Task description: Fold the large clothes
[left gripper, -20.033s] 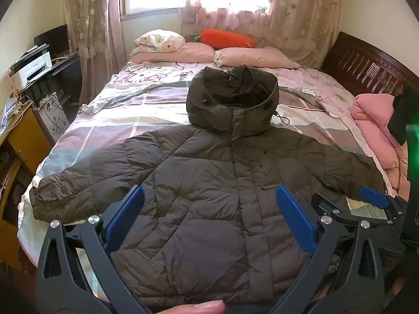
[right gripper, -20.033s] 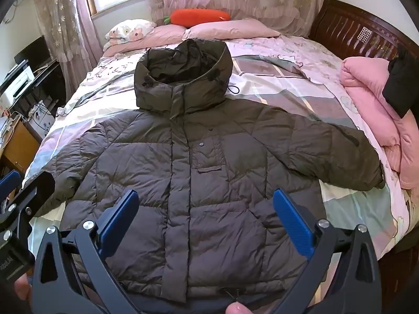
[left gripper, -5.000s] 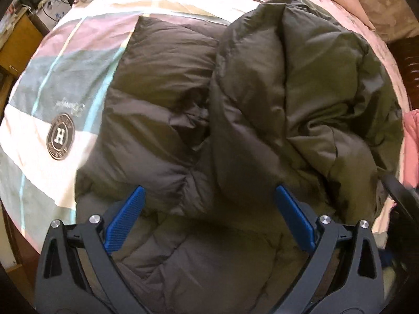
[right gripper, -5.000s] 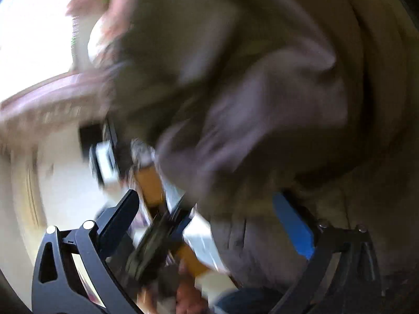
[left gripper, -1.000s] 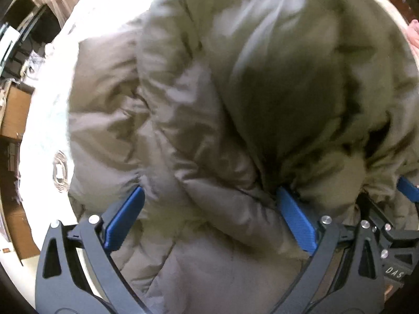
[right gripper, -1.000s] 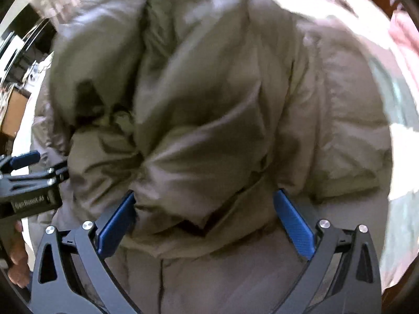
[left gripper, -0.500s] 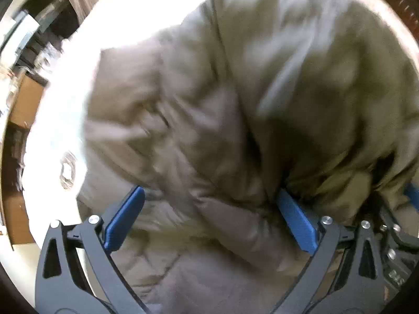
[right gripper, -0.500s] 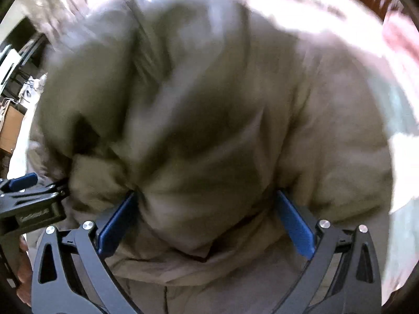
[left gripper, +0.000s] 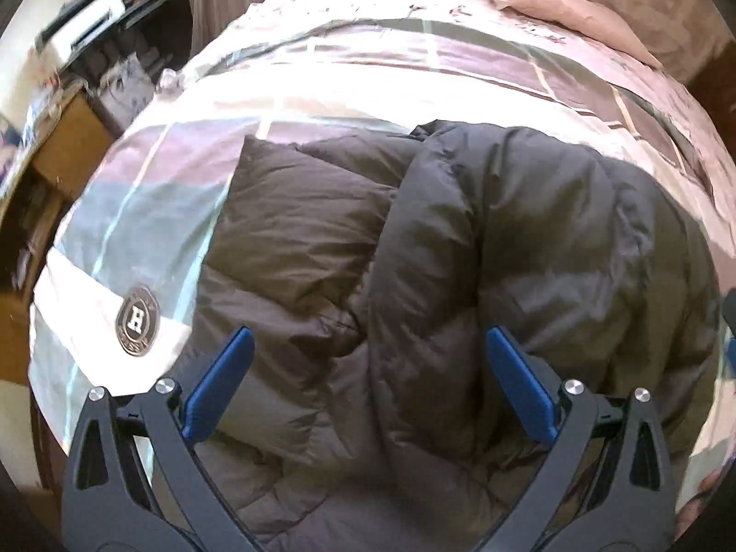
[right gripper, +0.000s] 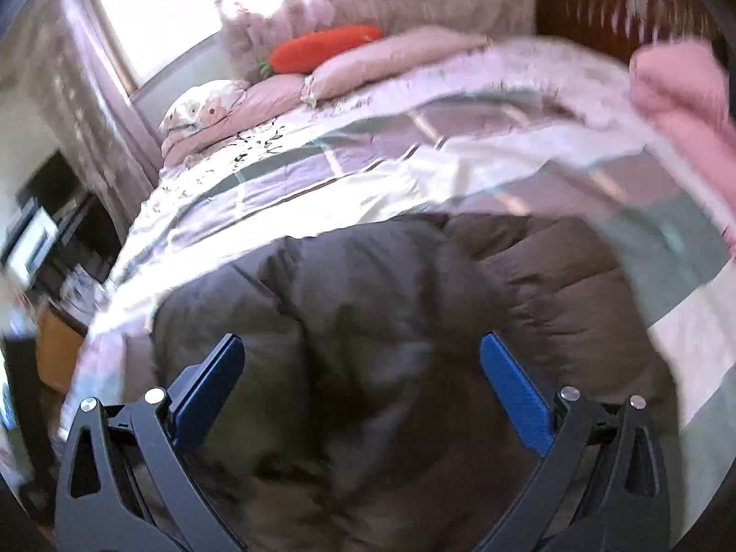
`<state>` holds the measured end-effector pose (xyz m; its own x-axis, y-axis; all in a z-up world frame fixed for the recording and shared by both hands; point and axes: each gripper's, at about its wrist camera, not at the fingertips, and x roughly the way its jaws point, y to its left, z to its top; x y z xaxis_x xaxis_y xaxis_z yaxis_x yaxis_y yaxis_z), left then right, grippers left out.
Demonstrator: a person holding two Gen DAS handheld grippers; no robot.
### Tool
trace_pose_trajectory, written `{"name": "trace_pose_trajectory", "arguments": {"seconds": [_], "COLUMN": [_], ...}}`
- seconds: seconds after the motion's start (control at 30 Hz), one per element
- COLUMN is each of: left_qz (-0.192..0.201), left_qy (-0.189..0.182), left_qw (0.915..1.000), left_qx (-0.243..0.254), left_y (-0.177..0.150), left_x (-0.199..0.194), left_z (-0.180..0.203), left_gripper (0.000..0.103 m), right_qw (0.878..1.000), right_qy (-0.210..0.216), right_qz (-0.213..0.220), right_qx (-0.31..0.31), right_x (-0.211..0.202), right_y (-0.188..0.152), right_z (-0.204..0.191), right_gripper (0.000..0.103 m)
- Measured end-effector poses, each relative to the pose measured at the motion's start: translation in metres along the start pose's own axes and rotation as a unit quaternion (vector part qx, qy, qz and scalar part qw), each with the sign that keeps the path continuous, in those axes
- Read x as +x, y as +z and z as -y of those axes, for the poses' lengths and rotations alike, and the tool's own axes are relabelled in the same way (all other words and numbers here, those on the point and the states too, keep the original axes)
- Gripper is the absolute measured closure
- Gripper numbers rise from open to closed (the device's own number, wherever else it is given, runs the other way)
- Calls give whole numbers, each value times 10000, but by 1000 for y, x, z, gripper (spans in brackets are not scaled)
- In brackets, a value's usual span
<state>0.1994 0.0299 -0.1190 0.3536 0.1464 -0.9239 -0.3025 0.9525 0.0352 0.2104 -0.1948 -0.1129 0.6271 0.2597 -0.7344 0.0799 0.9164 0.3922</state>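
The dark olive puffer jacket [left gripper: 414, 253] lies folded into a thick bundle on the striped bedspread [left gripper: 152, 211]; its sleeves and hood are tucked in and hidden. It also fills the lower half of the blurred right wrist view [right gripper: 391, 322]. My left gripper [left gripper: 368, 377] is open and empty just above the bundle's near part. My right gripper [right gripper: 363, 382] is open and empty above the jacket too.
Pillows [right gripper: 359, 69] and an orange carrot plush [right gripper: 322, 46] lie at the bed's head by the window. A folded pink quilt [right gripper: 681, 106] is at the right, near the dark headboard [right gripper: 621, 4]. A desk with a printer [left gripper: 78, 32] stands left of the bed.
Both grippers have pulled back and tilted up from the jacket, so the bed and room show again. The jacket now lies settled as a folded bundle.
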Motion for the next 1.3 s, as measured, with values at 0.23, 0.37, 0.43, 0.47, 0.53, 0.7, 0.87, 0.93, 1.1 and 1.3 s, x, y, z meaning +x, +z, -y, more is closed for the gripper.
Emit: {"name": "trace_pose_trajectory", "arguments": {"seconds": [0.23, 0.37, 0.43, 0.47, 0.53, 0.7, 0.87, 0.93, 1.1, 1.3], "left_qz": [-394, -875, -944, -930, -866, -731, -554, -624, -895, -1308], "left_qy": [312, 207, 245, 315, 441, 299, -37, -144, -70, 43], "left_qw": [9987, 9954, 9945, 9947, 9951, 9969, 9983, 9974, 9931, 9878], "left_qx": [-118, -337, -381, -320, -156, -52, 195, 344, 749, 849], "left_y": [3, 0, -1, 0, 0, 0, -9, -15, -34, -40], "left_x": [50, 75, 77, 76, 74, 51, 20, 16, 24, 56], "left_z": [0, -1, 0, 2, 6, 8, 16, 22, 47, 58], "left_gripper": [2, 2, 2, 2, 2, 2, 2, 2, 2, 2], "right_qw": [9922, 9882, 9874, 9875, 9876, 9947, 9907, 9879, 9845, 9816], "right_qy": [-704, -877, -897, -895, -873, -293, -751, -1026, -895, -930], "right_qz": [-899, -1002, -1000, -984, -991, -946, -626, -766, -1496, -1652], "right_qx": [-496, -756, -831, -846, -845, -275, -944, -880, -171, -205], "right_x": [94, 112, 118, 119, 117, 75, 19, 15, 41, 74], "right_y": [-21, -27, -28, -29, -30, -12, -2, -7, -22, -34], "right_z": [-17, -19, -18, -18, -19, -12, -17, -4, 39, 53], "right_gripper": [1, 1, 1, 1, 1, 1, 1, 1, 1, 1]}}
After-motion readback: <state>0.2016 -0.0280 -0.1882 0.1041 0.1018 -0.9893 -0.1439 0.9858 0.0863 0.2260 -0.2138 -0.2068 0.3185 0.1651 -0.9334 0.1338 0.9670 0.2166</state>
